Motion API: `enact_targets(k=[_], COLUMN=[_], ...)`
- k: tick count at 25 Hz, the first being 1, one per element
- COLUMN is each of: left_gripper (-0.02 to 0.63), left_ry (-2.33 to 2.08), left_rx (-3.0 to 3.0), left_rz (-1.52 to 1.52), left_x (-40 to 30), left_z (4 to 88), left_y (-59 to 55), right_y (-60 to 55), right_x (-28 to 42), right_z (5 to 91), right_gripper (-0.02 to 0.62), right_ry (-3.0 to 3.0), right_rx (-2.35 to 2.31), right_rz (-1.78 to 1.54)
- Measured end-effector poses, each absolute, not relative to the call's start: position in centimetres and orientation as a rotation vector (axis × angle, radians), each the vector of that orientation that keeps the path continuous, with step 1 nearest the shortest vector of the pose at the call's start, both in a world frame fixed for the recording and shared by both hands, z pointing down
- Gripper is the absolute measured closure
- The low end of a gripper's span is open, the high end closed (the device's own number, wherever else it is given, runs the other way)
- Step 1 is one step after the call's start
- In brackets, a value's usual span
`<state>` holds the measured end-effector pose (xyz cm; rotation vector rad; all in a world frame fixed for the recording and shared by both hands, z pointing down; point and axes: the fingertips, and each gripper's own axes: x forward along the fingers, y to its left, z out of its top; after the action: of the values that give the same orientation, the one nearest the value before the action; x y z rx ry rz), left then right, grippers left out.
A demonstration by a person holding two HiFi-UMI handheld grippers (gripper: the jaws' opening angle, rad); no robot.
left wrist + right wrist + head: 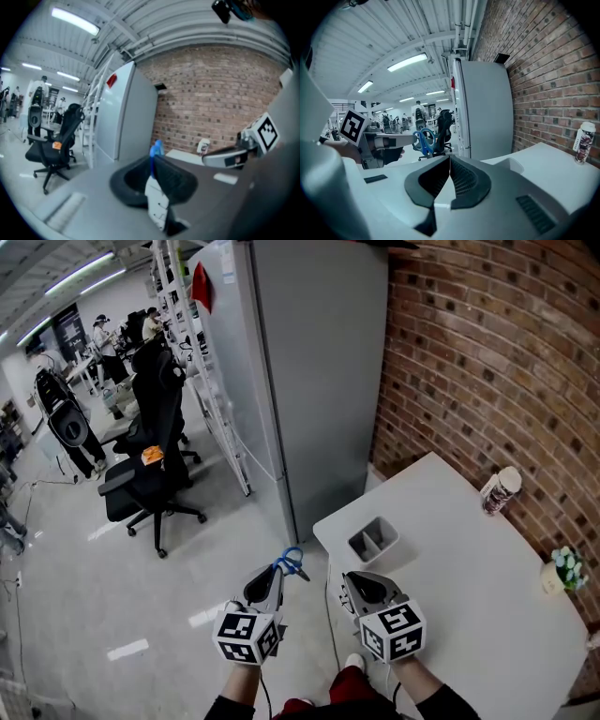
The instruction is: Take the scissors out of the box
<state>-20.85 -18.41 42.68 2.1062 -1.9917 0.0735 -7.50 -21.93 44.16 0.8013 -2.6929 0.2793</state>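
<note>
Blue-handled scissors [292,564] stick out of my left gripper [277,572], which is shut on them, over the floor just left of the white table's corner. In the left gripper view the blue handle [156,149] pokes up from between the closed jaws of the left gripper [153,163]. The grey two-compartment box [373,540] stands near the table's left edge, ahead of my right gripper [350,580]. The right gripper [450,159] is shut with nothing in it. From the right gripper view the scissors [423,140] show at the left, and the box's rim [512,165] lies ahead on the right.
The white table [469,596] stands against a brick wall [497,362]. A bottle [500,489] and a small plant pot [562,570] sit along the wall side. A grey cabinet [309,371] rises behind the table, and black office chairs [150,465] stand on the floor at left.
</note>
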Motion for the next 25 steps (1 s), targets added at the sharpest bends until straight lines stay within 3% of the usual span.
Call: enact_targets(k=[25], left_gripper=[0.588], left_ry=[-1.924], left_rx=[2.07], left_rz=[0.057], left_x=[-20.2], left_z=[45.5], left_y=[-11.0], right_y=[-15.3], right_x=[-7.6], right_z=[44.7], right_gripper=[0.588], right_ry=[-2.695], right_rx=[0.813], right_rz=[0.233])
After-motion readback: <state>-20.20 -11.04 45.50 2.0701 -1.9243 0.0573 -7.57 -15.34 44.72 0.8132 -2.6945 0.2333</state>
